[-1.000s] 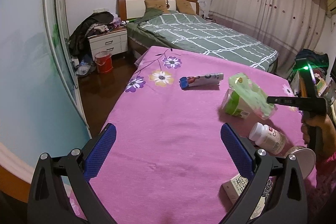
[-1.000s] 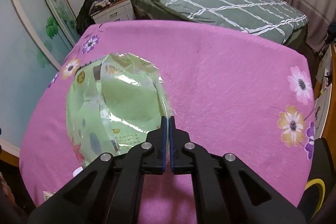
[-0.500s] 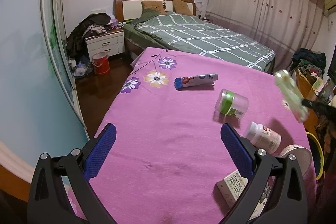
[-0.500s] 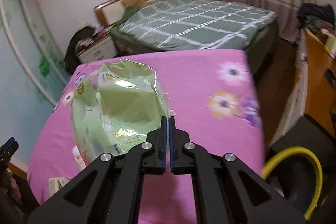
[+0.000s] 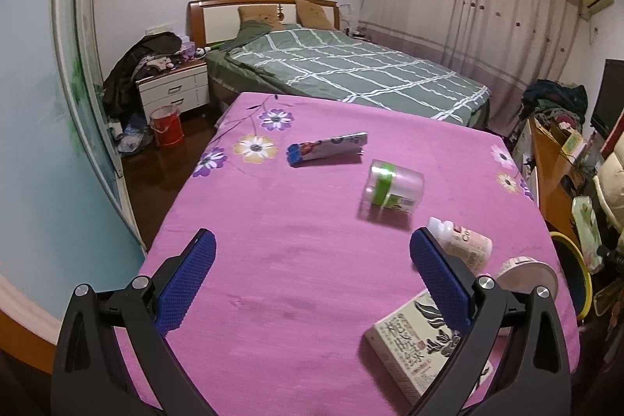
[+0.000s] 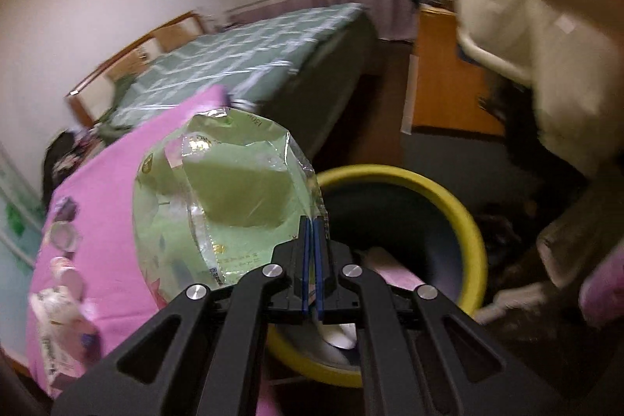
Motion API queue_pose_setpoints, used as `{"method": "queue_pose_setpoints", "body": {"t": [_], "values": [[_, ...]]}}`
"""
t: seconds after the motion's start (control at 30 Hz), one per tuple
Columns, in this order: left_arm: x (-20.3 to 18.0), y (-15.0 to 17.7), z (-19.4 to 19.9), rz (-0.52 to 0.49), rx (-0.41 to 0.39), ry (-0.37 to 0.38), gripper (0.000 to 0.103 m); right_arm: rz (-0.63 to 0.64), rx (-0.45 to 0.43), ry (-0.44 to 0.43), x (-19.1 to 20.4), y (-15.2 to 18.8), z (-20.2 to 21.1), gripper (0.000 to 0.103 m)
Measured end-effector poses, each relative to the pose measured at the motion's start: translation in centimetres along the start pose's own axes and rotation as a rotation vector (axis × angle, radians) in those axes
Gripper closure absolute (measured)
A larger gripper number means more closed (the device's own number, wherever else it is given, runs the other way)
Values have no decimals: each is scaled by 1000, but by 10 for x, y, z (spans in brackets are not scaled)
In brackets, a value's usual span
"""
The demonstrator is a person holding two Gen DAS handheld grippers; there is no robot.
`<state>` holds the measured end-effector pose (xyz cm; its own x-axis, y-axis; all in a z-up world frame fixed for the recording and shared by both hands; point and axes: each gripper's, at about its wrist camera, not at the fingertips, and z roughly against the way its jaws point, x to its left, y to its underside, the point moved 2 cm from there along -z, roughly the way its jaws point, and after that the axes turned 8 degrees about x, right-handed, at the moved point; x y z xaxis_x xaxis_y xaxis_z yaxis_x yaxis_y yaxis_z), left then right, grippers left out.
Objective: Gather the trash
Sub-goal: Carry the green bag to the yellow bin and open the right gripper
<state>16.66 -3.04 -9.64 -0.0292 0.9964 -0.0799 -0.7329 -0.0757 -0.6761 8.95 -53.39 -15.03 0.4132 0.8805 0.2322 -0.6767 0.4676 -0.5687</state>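
I had the right gripper [image 6: 312, 232] clamped on the edge of the green wrapper [image 6: 230, 205], hanging beside the yellow-rimmed bin [image 6: 474, 240], not squarely above it. Releasing there risked it drifting onto the floor. My left gripper [image 5: 312, 283] stood open and empty above the bench [image 5: 296, 221].

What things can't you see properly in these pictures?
- Box with printed characters, left wrist view: the left gripper's finger covers part of it.
- Yellow-rimmed bin, right wrist view: the green plastic bag and the right gripper hide most of its inside.
- Things on the pink cloth, right wrist view: too blurred to name.
- Bag's small print: too small to read.
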Motion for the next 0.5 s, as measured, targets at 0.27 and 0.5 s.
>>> {"method": "queue_pose_setpoints", "body": {"t": [0.27,0.5], "values": [[-18,4,5,-44,2,13,5,-70,38,120,-46,8,-26,94],[-32,13,4,-67,26,36,5,-72,7,132,-44,12,-27,77]]}}
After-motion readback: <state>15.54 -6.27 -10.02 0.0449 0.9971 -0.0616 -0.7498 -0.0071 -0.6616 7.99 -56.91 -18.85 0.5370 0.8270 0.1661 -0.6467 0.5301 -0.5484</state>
